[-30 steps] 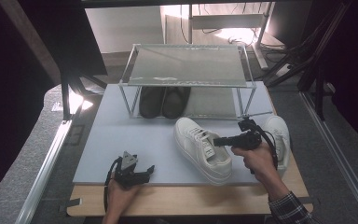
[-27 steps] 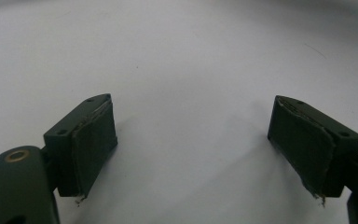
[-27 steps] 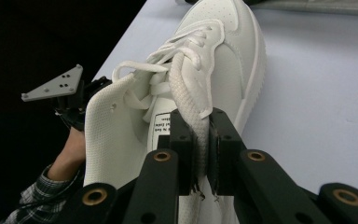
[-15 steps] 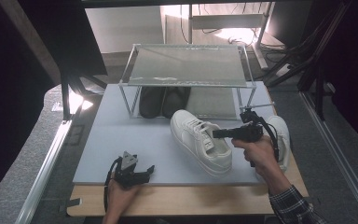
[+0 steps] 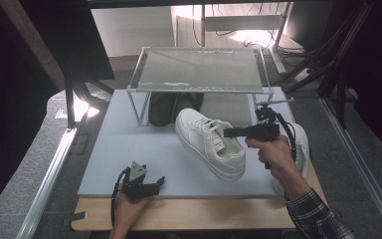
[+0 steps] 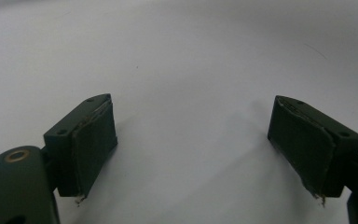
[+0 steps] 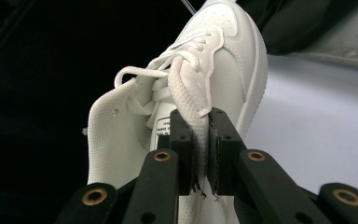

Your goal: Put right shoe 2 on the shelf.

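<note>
- Since the earlier frame, the sneaker (image 5: pixel 210 143) had risen off the mat (image 5: pixel 129 149) and moved toward the rack (image 5: pixel 199 69), carried by the right gripper (image 5: pixel 229 133).
- Its jaws were clenched on the sneaker's tongue and lace (image 7: pixel 186 98), probably because that flap was thin enough to pinch, so the toe pointed toward the rack.
- The right hand (image 5: pixel 273 152) held its gripper level, reaching leftward over the mat.
- The left gripper (image 5: pixel 155 181) rested low at the mat's near edge, jaws released and holding nothing.
- Dark shoes (image 5: pixel 171 107) sat under the rack.
</note>
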